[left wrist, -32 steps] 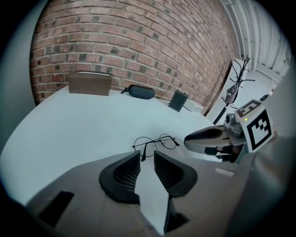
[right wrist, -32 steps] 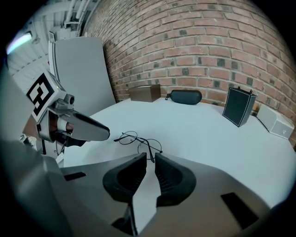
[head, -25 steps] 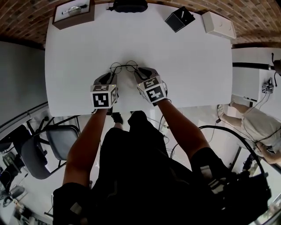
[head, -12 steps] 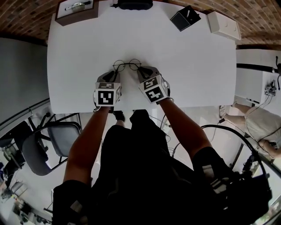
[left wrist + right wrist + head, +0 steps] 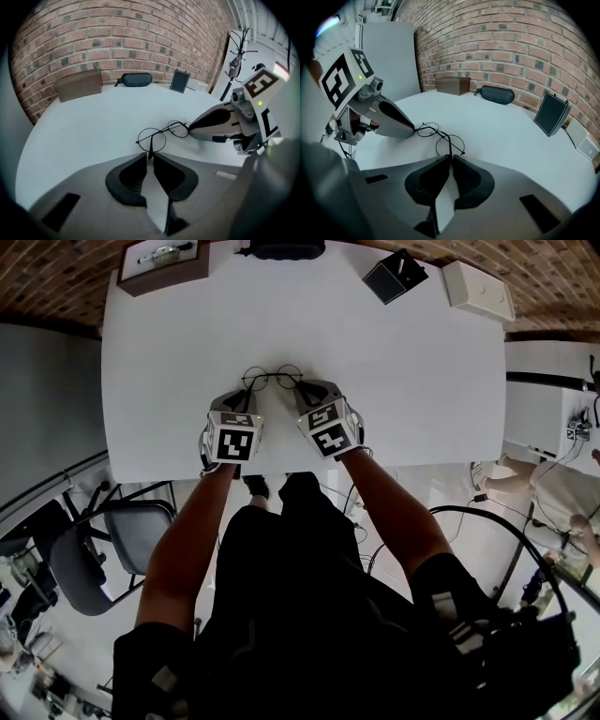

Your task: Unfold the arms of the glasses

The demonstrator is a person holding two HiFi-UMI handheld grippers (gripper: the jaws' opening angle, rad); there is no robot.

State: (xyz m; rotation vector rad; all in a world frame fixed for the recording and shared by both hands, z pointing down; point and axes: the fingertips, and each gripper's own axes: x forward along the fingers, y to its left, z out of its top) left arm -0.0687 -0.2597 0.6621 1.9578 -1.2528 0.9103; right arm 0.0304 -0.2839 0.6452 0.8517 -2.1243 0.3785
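Two grippers: both low over the white table (image 5: 169, 352), tips side by side at the near edge of the glasses (image 5: 273, 379).
Glasses: round wire pair, resting on the table towards its middle, just beyond both sets of tips.
Long axis: frame lying crosswise, lens beside lens from left to right in the head view; temple arms running back from it toward the person.
Left gripper (image 5: 150, 157): jaws just been closing, now down to a narrow slit; end of the left-hand temple arm (image 5: 151, 146) standing in that slit; no firm press visible yet.
Right gripper (image 5: 450, 157): jaws almost together, pinched on the end of the right-hand temple arm (image 5: 448, 144).
Key relation: each arm straight ahead of its own jaws and roughly in line with them; left gripper nearer the left lens, right gripper nearer the right; no reaching across.
Step, judged: grips being set before the swing-out.
Next move, judged: complete the left pinch, then draw both ends back and apart.
Risk, judged: thin wire slipping from a loose left pinch; whole frame dragging instead of hinges opening.
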